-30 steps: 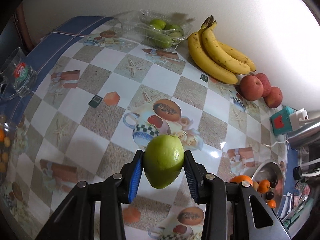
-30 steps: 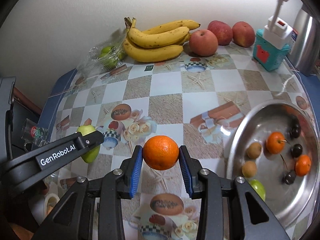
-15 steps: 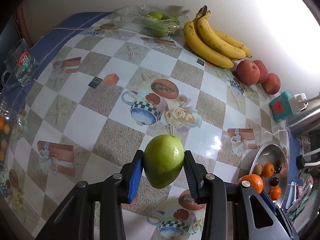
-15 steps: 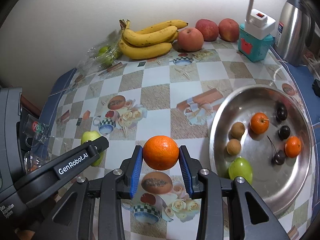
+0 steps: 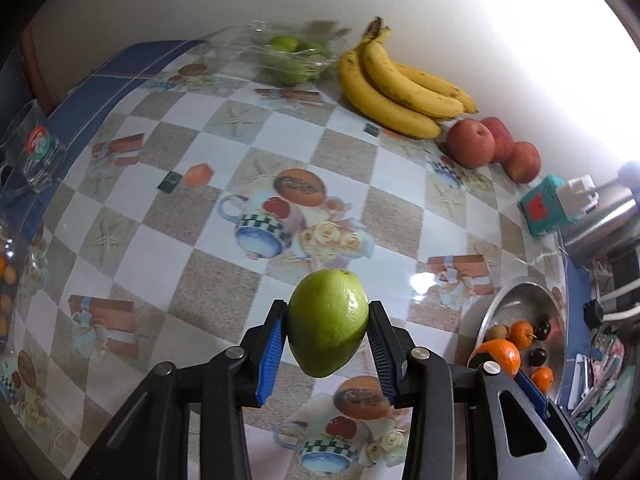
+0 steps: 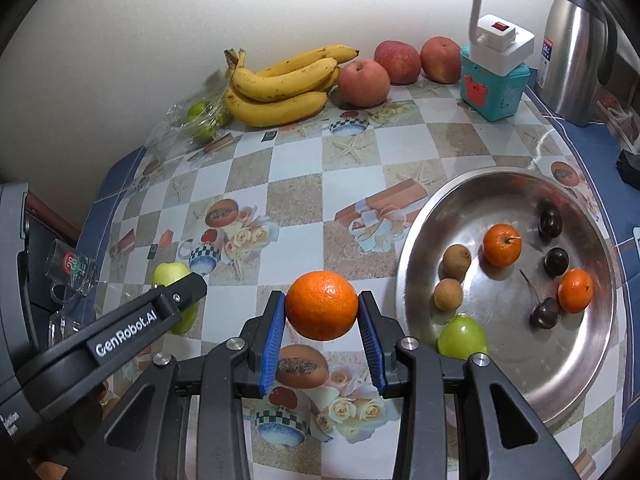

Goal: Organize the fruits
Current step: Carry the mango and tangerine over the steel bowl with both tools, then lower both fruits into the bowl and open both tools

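Left gripper (image 5: 327, 338) squeezing a green guava (image 5: 328, 322), right gripper (image 6: 322, 320) squeezing an orange (image 6: 322, 305), both hanging over the checked tablecloth (image 6: 296, 168).

Glossy printed tablecloth (image 6: 296, 184), shiny steel bowl (image 6: 500, 376), clear crinkled plastic punnet (image 5: 288, 60), brushed-metal flask (image 6: 572, 52)

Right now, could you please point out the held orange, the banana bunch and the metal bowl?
orange (image 6: 322, 306): right wrist view, middle of its peel.
banana bunch (image 6: 280, 88): right wrist view, middle banana's skin.
metal bowl (image 6: 516, 360): right wrist view, bare inner floor.
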Tool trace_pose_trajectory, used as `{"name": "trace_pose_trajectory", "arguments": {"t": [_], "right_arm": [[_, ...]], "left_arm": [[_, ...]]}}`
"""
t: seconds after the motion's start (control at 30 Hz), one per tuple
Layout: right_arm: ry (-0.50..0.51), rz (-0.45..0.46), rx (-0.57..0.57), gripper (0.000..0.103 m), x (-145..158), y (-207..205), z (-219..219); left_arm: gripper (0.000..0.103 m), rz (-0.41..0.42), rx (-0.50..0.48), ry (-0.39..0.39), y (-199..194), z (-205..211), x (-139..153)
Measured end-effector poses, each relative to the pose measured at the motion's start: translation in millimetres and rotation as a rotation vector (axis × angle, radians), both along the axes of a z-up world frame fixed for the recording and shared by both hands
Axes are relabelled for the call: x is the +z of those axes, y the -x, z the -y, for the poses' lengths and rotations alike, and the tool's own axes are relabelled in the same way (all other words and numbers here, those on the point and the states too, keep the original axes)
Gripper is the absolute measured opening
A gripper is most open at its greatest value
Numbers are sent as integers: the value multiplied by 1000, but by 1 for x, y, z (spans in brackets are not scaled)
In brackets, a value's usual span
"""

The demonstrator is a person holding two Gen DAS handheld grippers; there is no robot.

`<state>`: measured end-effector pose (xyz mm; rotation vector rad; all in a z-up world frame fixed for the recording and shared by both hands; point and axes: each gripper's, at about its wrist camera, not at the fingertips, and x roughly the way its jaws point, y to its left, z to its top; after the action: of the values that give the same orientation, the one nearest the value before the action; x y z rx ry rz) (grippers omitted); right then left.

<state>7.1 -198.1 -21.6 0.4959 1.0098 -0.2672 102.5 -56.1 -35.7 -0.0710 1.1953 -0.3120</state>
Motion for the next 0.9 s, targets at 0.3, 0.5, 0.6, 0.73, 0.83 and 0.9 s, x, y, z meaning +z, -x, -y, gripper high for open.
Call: {"name": "trace_pose_trajectory", "arguments": {"t": [0.3,0.5,0.6,0.73,0.83,0.9], "right_arm": [[-5,-17,-151,38,-4,23,54],[-17,-28,-245,38,-7,40,85],[-16,-34,-281,38,-7,46,96],[3,-40,-321,38,-4,54,106],[13,-40,-332,38,-3,57,110],[10,-41,-335,38,-3,59,112]], "left_arm": [[43,-14,-137,51,18,49,2],[43,-25,-231,50,32,81,-2],[43,-22,-276,49,41,97,-5],[43,-30,-313,61,47,112,-9],[43,-26,-336,67,51,120,-9],[43,-19,-346,66,53,124,-9]]}}
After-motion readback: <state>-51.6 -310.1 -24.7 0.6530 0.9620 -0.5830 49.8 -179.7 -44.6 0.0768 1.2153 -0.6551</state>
